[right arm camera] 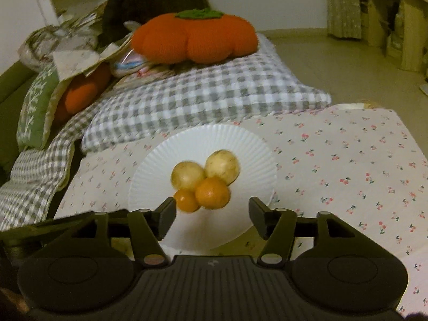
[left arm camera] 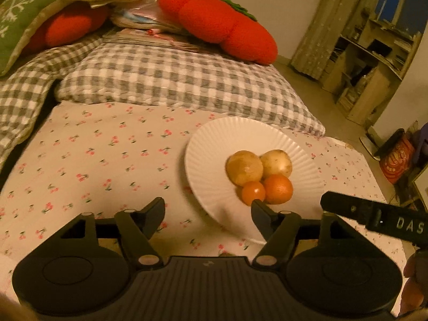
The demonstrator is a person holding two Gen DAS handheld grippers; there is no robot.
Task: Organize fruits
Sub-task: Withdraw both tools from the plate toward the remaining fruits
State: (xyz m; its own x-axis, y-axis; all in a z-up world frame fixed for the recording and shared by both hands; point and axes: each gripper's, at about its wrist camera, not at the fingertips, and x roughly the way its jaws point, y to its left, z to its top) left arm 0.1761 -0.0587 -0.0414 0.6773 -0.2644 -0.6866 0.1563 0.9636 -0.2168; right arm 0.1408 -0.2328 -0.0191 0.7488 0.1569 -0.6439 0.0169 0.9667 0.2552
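A white ribbed plate (left arm camera: 211, 155) (right arm camera: 152, 171) lies on a cherry-print cloth. On it sit two yellow-brown round fruits (left arm camera: 244, 167) (right arm camera: 187, 175), a large orange (left arm camera: 278, 188) (right arm camera: 212, 192) and a small orange (left arm camera: 253, 192) (right arm camera: 186, 200), all touching. My left gripper (left arm camera: 208, 208) is open and empty, over the plate's near left rim. My right gripper (right arm camera: 212, 208) is open and empty, just in front of the oranges; it also shows in the left wrist view (left arm camera: 374, 219) at the right.
A grey checked cushion (left arm camera: 171, 80) (right arm camera: 208, 96) lies behind the plate. Red-orange plush cushions (left arm camera: 219, 24) (right arm camera: 195, 37) and a green pillow (left arm camera: 24, 16) lie farther back. The floor and shelves (left arm camera: 369, 61) are to the right.
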